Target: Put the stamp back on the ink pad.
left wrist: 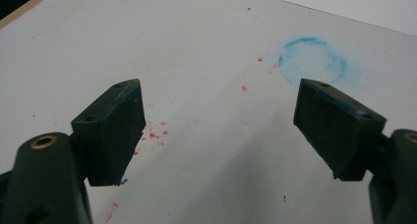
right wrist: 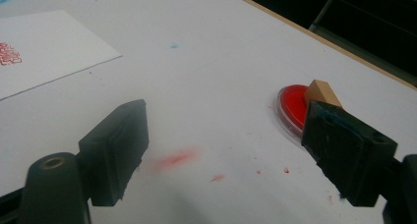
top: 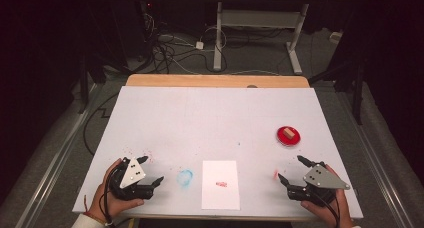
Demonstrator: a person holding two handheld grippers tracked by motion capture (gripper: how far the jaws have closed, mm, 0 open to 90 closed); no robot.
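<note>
beyond right hand-held gripper (top: pixel 291 169): stamp (top: pixel 288 133) on pad (top: pixel 295 139)

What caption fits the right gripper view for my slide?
Open right tool hovers over the white table, facing a wooden stamp resting on a red ink pad, with stamped paper behind.

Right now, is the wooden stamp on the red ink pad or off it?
On it: the wooden stamp sits on the red ink pad.
</note>
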